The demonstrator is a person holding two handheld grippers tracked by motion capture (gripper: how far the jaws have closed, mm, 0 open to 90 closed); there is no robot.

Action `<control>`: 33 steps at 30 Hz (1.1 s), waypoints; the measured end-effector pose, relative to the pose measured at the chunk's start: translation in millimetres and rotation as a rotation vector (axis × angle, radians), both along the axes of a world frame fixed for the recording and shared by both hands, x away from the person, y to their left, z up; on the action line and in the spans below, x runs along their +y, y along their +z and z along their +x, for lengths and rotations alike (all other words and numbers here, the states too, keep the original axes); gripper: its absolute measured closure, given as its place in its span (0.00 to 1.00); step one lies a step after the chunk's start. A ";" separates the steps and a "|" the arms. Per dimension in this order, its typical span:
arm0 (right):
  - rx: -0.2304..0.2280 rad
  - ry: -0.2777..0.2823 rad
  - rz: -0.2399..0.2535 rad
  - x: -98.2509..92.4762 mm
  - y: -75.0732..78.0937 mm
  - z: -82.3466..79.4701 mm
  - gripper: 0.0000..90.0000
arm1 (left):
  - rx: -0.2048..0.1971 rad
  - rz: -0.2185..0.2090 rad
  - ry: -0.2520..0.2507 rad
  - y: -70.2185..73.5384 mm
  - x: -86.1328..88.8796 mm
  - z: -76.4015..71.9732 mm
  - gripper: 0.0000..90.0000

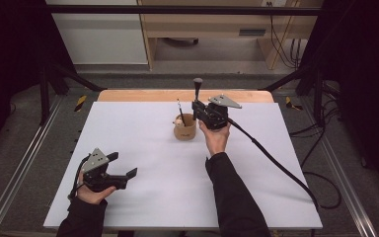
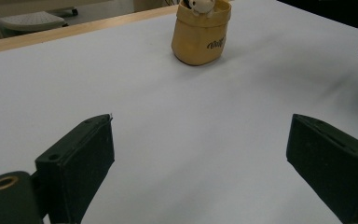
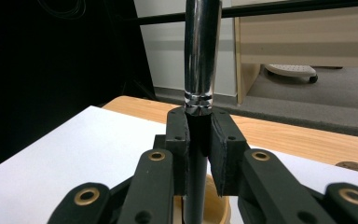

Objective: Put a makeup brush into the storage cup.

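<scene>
Jaws of the right gripper (image 1: pixel 198 105) are clamped on an upright brush (image 1: pixel 197 88), held just above the tan pot (image 1: pixel 185 127) at twelve o'clock. At seven o'clock, the left gripper (image 1: pixel 125 165) is held wide open, empty.

left gripper (image 1: pixel 123 165): black body, flat rectangular jaw pads, brass-ringed pivot holes, grey three-cornered plate on top | right gripper (image 3: pixel 199 140): black linkage arms, brass-ringed pivots, small screws in pads, grey plate, thick black cable (image 1: pixel 276 163) | sleeves (image 1: pixel 234 197): dark, long
</scene>
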State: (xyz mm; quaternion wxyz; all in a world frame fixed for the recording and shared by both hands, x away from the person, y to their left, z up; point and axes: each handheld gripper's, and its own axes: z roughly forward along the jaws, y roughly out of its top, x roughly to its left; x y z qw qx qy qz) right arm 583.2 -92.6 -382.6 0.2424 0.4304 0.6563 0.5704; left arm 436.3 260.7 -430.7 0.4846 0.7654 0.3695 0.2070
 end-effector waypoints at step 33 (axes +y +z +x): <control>0.050 -0.003 -0.011 11.5 -29.7 17.2 0.88 | -0.005 0.000 -0.005 0.7 0.0 -0.4 0.08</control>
